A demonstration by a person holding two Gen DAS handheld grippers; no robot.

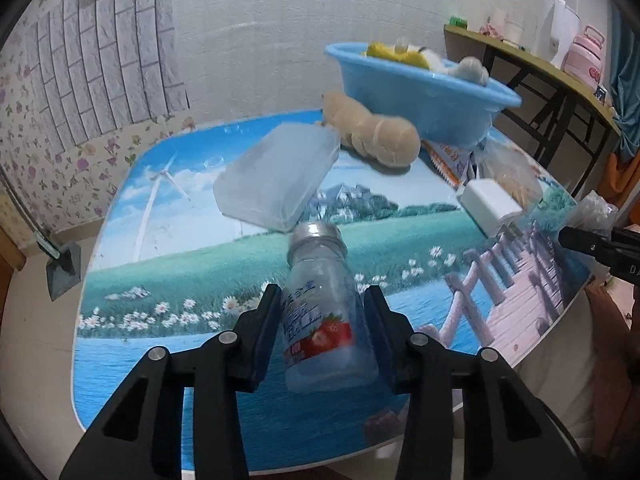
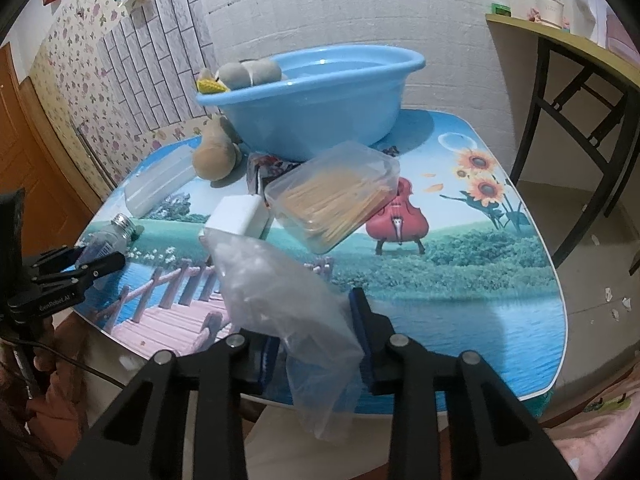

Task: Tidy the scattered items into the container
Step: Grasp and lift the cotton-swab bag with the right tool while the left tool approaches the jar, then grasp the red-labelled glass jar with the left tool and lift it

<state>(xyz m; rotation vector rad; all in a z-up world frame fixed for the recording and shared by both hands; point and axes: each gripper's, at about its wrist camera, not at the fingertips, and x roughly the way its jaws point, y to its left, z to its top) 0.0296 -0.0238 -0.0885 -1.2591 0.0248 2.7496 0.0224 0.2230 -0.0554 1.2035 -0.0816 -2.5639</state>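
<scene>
My left gripper [image 1: 322, 300] is shut on a clear bottle [image 1: 324, 320] with a strawberry label and a metal cap, held above the picture-print table [image 1: 168, 248]; the bottle also shows in the right wrist view [image 2: 108, 240]. My right gripper [image 2: 316, 320] is shut on a crumpled clear plastic bag [image 2: 276, 292], held over the table's near edge. The blue basin [image 2: 316, 108] stands at the back and holds a yellow knitted item [image 2: 210, 85] and a grey plush [image 2: 248, 72]. A tan plush toy [image 1: 372, 132] lies against the basin's side.
On the table lie a clear empty plastic box [image 1: 276, 176], a white charger block [image 2: 238, 216], a clear box of toothpicks [image 2: 336, 196] and a snack packet [image 1: 448, 158]. A desk [image 2: 560, 40] stands at the right. A tiled wall is behind.
</scene>
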